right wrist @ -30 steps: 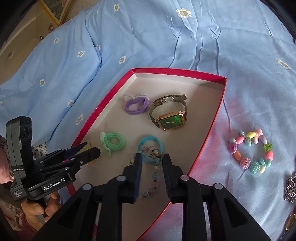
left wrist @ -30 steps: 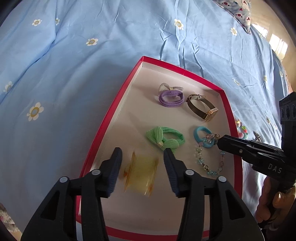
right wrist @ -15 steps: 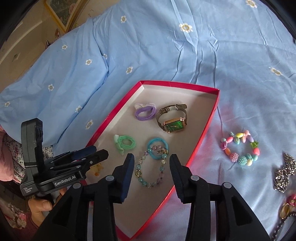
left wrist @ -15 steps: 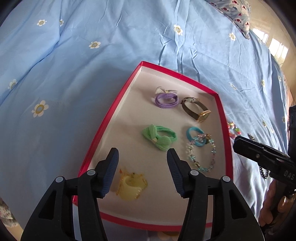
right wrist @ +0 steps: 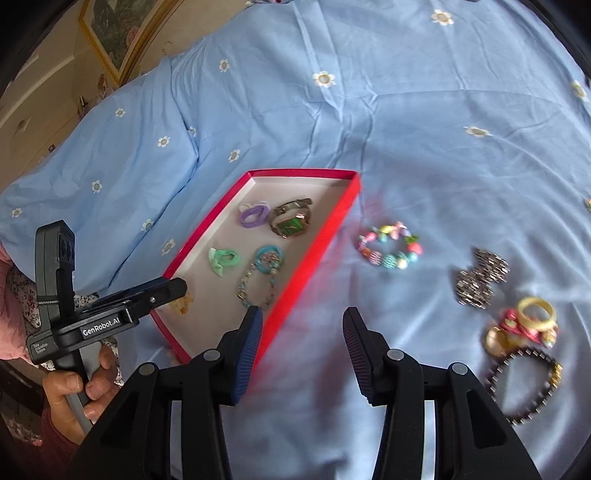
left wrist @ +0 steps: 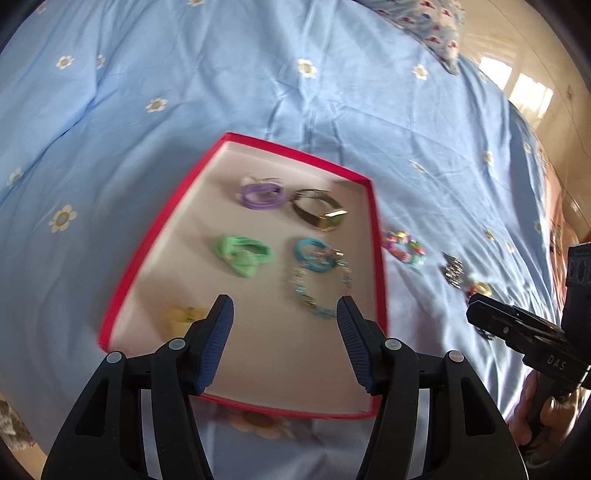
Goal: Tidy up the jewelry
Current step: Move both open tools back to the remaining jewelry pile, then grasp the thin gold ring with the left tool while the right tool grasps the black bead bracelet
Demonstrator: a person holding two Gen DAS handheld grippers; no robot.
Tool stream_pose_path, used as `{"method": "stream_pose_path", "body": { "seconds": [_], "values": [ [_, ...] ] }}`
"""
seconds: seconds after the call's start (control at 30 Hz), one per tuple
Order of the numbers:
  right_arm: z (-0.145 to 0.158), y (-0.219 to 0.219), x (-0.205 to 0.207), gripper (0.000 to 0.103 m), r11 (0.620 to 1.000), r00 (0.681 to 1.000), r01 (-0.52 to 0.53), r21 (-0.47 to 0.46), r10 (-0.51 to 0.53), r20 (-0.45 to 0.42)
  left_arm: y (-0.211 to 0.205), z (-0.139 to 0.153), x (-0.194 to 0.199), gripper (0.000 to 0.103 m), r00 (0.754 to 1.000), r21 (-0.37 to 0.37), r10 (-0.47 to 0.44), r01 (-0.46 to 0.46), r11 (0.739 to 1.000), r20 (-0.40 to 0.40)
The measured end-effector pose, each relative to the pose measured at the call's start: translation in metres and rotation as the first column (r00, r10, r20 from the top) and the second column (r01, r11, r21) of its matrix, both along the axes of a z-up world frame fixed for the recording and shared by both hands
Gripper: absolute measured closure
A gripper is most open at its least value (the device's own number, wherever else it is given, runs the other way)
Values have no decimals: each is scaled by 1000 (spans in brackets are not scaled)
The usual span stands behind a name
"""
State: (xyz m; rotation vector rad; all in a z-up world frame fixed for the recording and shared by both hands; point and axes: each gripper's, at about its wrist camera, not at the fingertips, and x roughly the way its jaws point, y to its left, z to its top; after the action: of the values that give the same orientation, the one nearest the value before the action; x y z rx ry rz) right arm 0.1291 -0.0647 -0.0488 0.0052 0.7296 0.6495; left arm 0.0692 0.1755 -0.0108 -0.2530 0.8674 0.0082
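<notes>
A red-rimmed tray on the blue bedspread holds a purple hair tie, a gold watch, a green hair tie, a teal hair tie, a beaded bracelet and a yellow hair clip. My left gripper is open and empty above the tray's near end. My right gripper is open and empty over the bedspread just right of the tray.
On the bedspread right of the tray lie a colourful bead bracelet, a rhinestone bow clip, yellow and pink rings and a dark bead bracelet. A pillow lies at the far edge.
Both grippers have opened wider and pulled back from the tray. The yellow clip and the beaded bracelet now lie free in the tray. The right gripper has swung to the right.
</notes>
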Motion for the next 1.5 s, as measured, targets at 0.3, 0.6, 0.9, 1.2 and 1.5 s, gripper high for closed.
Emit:
{"method": "stream_pose_path", "body": {
  "seconds": [0.3,0.6,0.9,1.2,1.5],
  "values": [
    [6,-64,-23,56,994,994,109,-1,-109,20,-45,5,0,45,995,-4,-101,101,995,5],
    [2,-122,-36,56,972,972,234,4,-234,24,-90,-2,7,45,981,-3,-190,190,982,-26],
    [-6,-155,-30,56,953,953,302,6,-302,0,-124,-6,19,45,965,10,-259,260,966,-45],
    [-23,-156,-6,57,948,948,317,-38,-318,-25,-142,-19,34,45,955,12,-287,289,957,-80],
    [-35,-149,18,81,927,934,355,-122,-358,0,-163,-29,58,45,942,10,-322,324,946,-99]
  ]
}}
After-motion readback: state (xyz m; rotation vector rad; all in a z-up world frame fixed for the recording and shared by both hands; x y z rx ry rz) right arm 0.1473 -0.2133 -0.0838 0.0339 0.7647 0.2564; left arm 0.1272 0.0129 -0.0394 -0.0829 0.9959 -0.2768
